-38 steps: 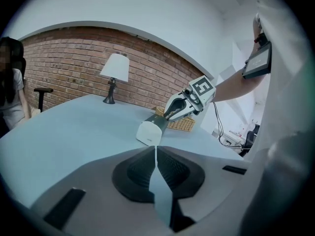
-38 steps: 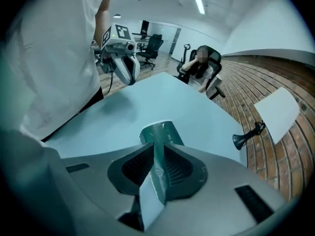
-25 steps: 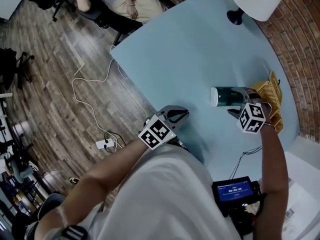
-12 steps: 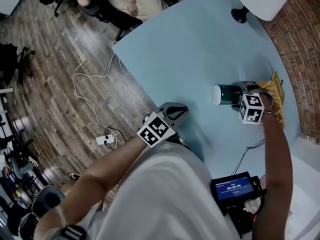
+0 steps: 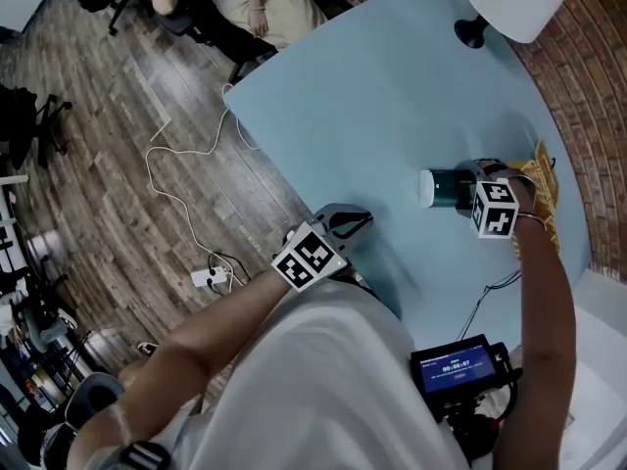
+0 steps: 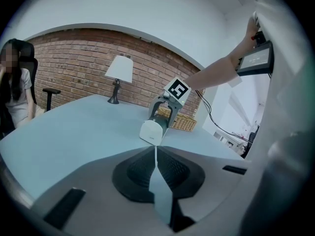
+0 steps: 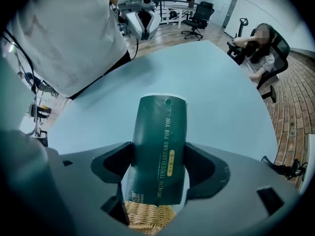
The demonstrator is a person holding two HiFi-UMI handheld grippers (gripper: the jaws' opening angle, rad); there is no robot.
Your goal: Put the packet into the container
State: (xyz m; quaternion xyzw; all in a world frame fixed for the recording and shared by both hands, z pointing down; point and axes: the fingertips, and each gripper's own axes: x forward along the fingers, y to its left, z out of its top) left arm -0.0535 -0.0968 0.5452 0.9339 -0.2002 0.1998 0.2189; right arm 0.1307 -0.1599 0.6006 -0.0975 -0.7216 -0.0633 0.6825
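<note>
Barely shifted, the right gripper (image 5: 464,188), jaws clamped on the dark green packet (image 5: 438,189), has edged toward the wicker basket (image 5: 543,176). The left gripper (image 5: 351,221) stays closed and empty over the table (image 5: 372,96) edge.

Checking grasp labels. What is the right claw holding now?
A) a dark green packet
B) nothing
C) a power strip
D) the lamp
A: in the right gripper view the right claw is closed on the dark green packet, which sits between its two pads.
</note>
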